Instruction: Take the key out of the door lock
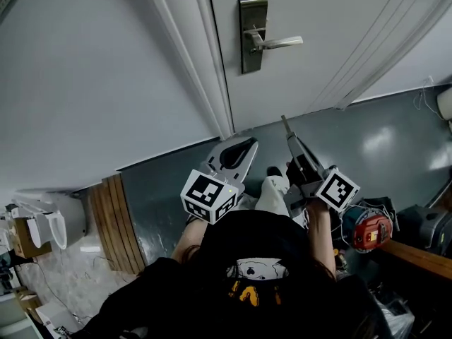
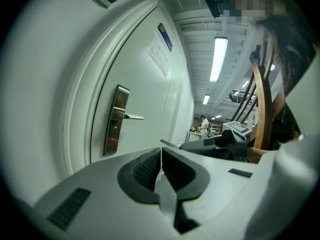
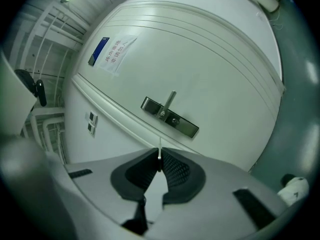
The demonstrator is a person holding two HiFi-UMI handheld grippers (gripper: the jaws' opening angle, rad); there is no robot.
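Observation:
The metal lock plate (image 1: 253,34) with its lever handle (image 1: 280,43) is on the white door (image 1: 332,20), well ahead of both grippers; I see no key in it. My right gripper (image 1: 289,138) is shut on a thin metal key (image 1: 284,123), whose blade sticks out past the closed fingertips (image 3: 159,153). The right gripper view looks at the lock plate (image 3: 170,118) from some distance. My left gripper (image 1: 251,144) is held beside the right one, jaws together with nothing between them (image 2: 161,156). From the left gripper view the lock plate (image 2: 114,126) is at the left and the key tip (image 2: 167,143) shows at the centre.
The white door frame (image 1: 212,83) runs down to the grey floor (image 1: 381,147). Wooden boards (image 1: 116,221) and a white fixture (image 1: 53,221) are at the left. A red tool (image 1: 371,230) lies at the right. The person's white shoe (image 1: 273,189) is between the grippers.

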